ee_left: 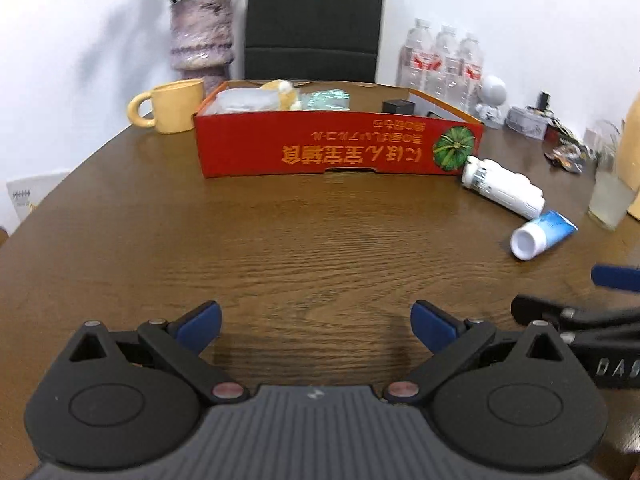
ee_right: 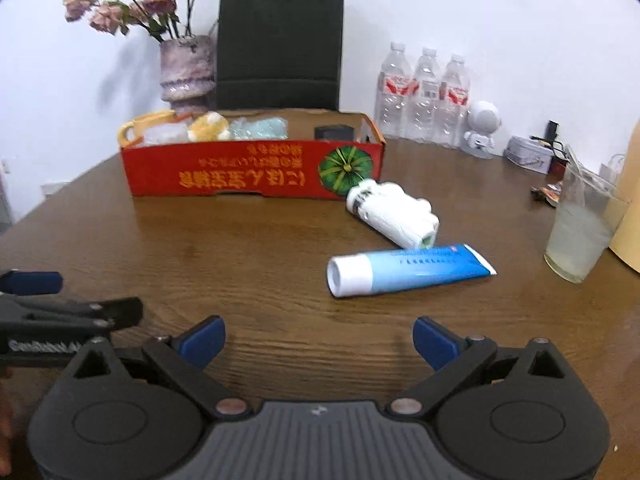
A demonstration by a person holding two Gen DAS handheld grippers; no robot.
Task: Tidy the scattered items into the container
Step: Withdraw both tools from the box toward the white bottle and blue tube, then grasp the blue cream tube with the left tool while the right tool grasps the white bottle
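Red cardboard box: far centre of brown wooden table, partly filled. Outside it: blue-and-white tube, white plastic bottle, both lying near its right end. Left gripper, right gripper: jaws spread, empty. Risk: round tube rolling from a loose pinch.

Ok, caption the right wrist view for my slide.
Open right gripper faces blue tube and white bottle beside red box.

Box contents partly hidden, blurred

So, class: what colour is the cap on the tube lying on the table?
White; the tube body is blue. Clearest in the right wrist view.
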